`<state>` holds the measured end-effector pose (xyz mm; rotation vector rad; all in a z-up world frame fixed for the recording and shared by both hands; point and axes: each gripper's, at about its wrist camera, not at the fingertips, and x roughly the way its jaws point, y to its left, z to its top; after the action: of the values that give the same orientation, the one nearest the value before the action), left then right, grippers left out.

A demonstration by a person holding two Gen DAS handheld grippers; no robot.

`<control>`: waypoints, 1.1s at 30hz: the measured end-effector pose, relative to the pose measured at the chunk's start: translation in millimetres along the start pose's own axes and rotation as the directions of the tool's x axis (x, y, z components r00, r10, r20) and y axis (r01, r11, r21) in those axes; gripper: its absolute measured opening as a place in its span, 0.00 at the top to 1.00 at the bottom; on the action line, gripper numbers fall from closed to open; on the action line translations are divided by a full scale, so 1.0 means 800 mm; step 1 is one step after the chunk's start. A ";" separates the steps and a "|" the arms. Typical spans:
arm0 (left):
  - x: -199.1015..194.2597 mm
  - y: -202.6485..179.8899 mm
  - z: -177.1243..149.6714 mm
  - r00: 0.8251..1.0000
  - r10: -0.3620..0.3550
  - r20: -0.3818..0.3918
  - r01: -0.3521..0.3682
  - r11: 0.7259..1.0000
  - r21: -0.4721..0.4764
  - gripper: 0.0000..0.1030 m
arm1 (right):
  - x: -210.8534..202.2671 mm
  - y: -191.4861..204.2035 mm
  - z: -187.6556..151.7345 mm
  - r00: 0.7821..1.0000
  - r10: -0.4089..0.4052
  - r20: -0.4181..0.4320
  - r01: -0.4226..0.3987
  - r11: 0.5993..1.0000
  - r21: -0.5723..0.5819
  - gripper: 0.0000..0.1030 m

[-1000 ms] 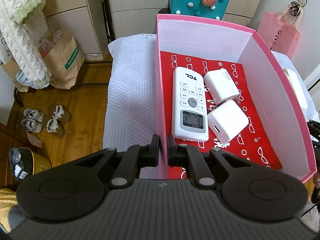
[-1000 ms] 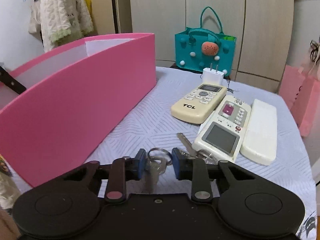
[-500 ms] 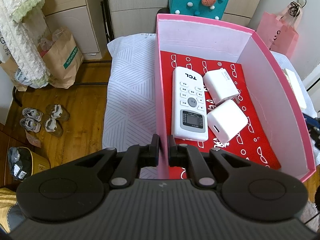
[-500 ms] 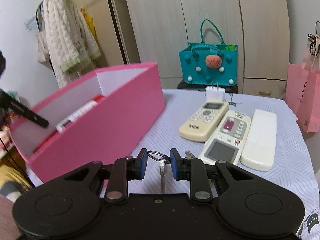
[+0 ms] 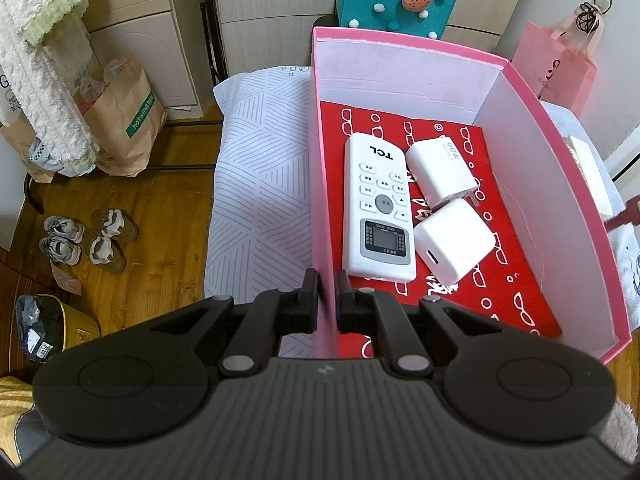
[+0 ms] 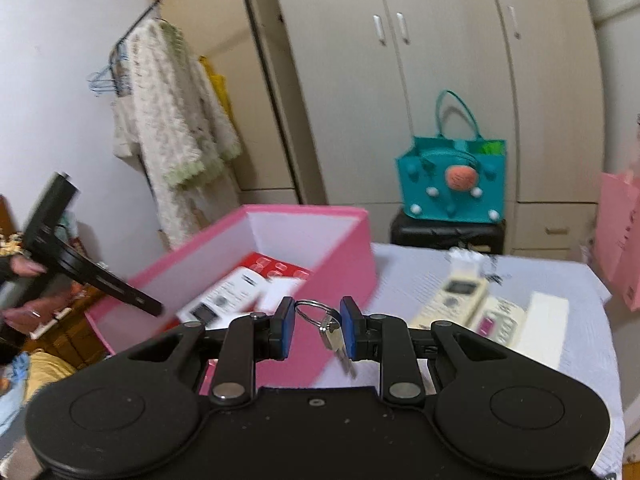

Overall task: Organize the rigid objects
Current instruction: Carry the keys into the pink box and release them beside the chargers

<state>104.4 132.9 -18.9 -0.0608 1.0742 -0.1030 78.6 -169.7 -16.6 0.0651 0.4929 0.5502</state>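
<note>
Key ring clamped between right gripper pads; left gripper clamped on pink box wall

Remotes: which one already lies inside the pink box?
The white TCL remote, flat on the red liner beside two white chargers. The other remotes lie outside on the table.

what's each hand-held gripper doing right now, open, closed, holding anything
Left hand-held gripper: closed on the pink box wall.
Right hand-held gripper: closed on a key ring, keys hanging below.
</note>
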 end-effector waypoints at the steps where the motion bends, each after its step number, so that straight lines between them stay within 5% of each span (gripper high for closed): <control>1: 0.000 0.000 0.000 1.000 -0.001 0.000 0.001 1.000 0.000 0.93 | 0.000 0.003 0.005 1.000 0.025 0.001 -0.025 1.000 0.012 0.72; 11: 0.002 0.000 0.002 1.000 -0.008 -0.008 0.008 1.000 0.004 0.93 | 0.059 0.071 0.043 0.951 0.272 -0.145 -0.266 0.962 0.062 0.72; 17: 0.001 0.003 0.001 1.000 -0.022 -0.005 0.022 1.000 0.000 0.93 | 0.121 0.107 0.035 0.907 0.311 -0.285 -0.301 0.950 0.080 0.72; 21: 0.001 0.005 0.001 1.000 -0.029 0.000 0.029 1.000 -0.005 0.92 | 0.169 0.122 0.024 0.887 0.260 -0.382 -0.253 0.965 0.071 0.72; 25: 0.001 0.006 0.000 0.999 -0.036 -0.001 0.036 0.999 -0.003 0.92 | 0.183 0.114 0.017 0.892 0.211 -0.400 -0.198 0.977 0.073 0.68; 33: 0.001 0.008 0.001 0.999 -0.047 0.003 0.047 0.999 0.004 0.92 | 0.125 0.091 0.048 0.931 0.185 -0.316 -0.173 0.983 0.068 0.59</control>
<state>105.7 139.4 -20.4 -0.0823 1.0700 -0.1475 135.0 -53.4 -12.4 0.0584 0.8218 0.7359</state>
